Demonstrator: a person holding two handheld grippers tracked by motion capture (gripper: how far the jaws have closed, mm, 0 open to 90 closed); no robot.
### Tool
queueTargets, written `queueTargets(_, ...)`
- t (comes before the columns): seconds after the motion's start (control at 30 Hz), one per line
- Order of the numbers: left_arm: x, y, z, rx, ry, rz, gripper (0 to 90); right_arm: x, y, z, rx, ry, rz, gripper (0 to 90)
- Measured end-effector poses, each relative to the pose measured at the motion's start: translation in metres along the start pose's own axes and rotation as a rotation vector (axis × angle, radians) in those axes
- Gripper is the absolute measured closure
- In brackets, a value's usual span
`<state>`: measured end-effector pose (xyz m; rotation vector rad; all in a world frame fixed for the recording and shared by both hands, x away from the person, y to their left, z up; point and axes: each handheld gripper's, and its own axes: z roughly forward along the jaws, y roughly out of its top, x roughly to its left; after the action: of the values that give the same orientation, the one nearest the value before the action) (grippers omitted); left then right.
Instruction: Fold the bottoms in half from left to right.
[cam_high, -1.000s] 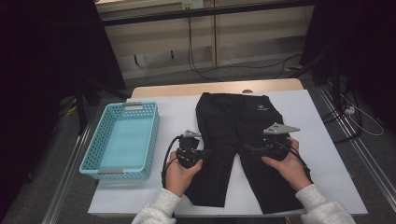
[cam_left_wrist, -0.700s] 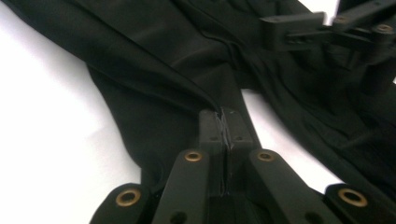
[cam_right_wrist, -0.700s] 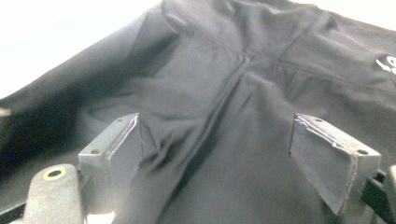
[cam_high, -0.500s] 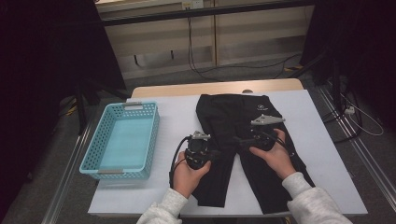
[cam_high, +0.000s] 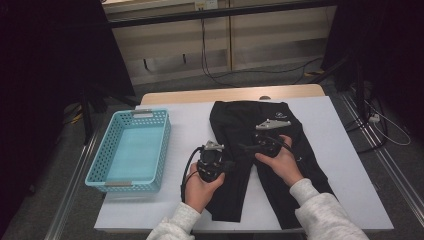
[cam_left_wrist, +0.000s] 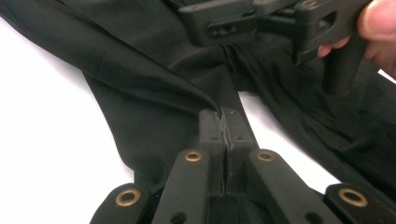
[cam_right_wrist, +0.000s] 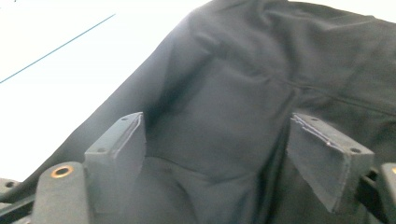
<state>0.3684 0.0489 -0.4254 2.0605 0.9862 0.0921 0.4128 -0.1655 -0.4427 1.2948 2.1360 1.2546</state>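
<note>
My left fingers (cam_left_wrist: 224, 130) are clenched on a fold of the black trousers (cam_high: 260, 150), which lie flat on the white table (cam_high: 190, 125) right of the blue basket (cam_high: 131, 150). My right fingers (cam_right_wrist: 233, 154) hang spread over the crotch cloth, gripping nothing. Folding looks begun; next they should pinch. Both forearms reach in from the near edge.

A blue basket (cam_high: 131, 151) is sitting on the white tabletop (cam_high: 345, 165) at my left, cables (cam_high: 260, 75) lying on the floor beyond.
</note>
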Motion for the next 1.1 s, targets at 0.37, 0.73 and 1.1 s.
queueTargets(0.37,-0.002,-0.004,0.004,-0.019,-0.008,-0.001,88.9,0.015,0.008,0.017,0.019,0.033,-0.003,19.2)
queueTargets(0.73,-0.002,-0.004,0.006,-0.017,-0.012,0.008,89.0,0.026,0.011,0.031,0.058,0.084,-0.011,30.3)
queueTargets(1.1,-0.006,-0.001,0.005,-0.062,-0.039,0.031,88.6,0.019,0.011,0.018,0.07,0.137,-0.045,89.4)
